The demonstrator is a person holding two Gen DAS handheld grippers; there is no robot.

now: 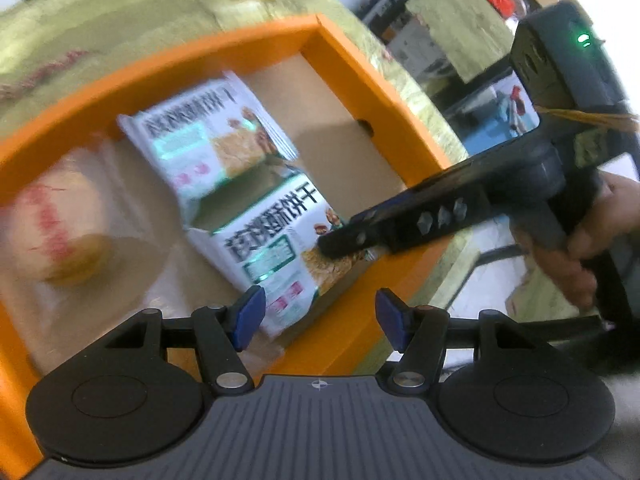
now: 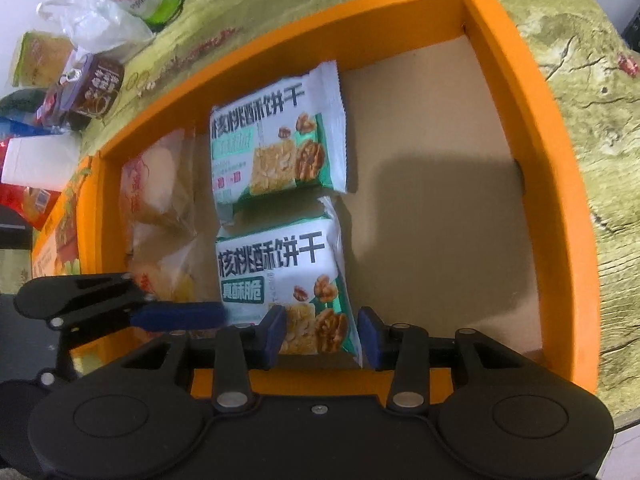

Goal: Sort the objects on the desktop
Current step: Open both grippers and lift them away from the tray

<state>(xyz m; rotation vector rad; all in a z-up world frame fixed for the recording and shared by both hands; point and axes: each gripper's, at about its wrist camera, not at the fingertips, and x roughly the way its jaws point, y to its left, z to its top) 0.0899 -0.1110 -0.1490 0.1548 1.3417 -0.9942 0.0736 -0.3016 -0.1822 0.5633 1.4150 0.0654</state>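
Orange walls of the tray [image 2: 560, 184] frame two walnut-biscuit packets: the near packet [image 2: 280, 276] lies just ahead of the right tongs [image 2: 322, 338], whose jaws stand released over its lower edge, the far packet [image 2: 276, 148] beyond it. Left tongs [image 1: 320, 318] hang parted and empty above the same near packet, clear pastry bags [image 2: 160, 208] off to their left on the worktop [image 2: 580, 80].

You cannot read the pale wrapped snack [image 1: 60, 236] at the left of the orange tray [image 1: 256, 40], smeared by blur in your left wrist view, and in your right view the nearer walnut biscuit packet [image 2: 280, 276] has its bottom edge hidden behind the gripper's fingers [image 2: 276, 334].
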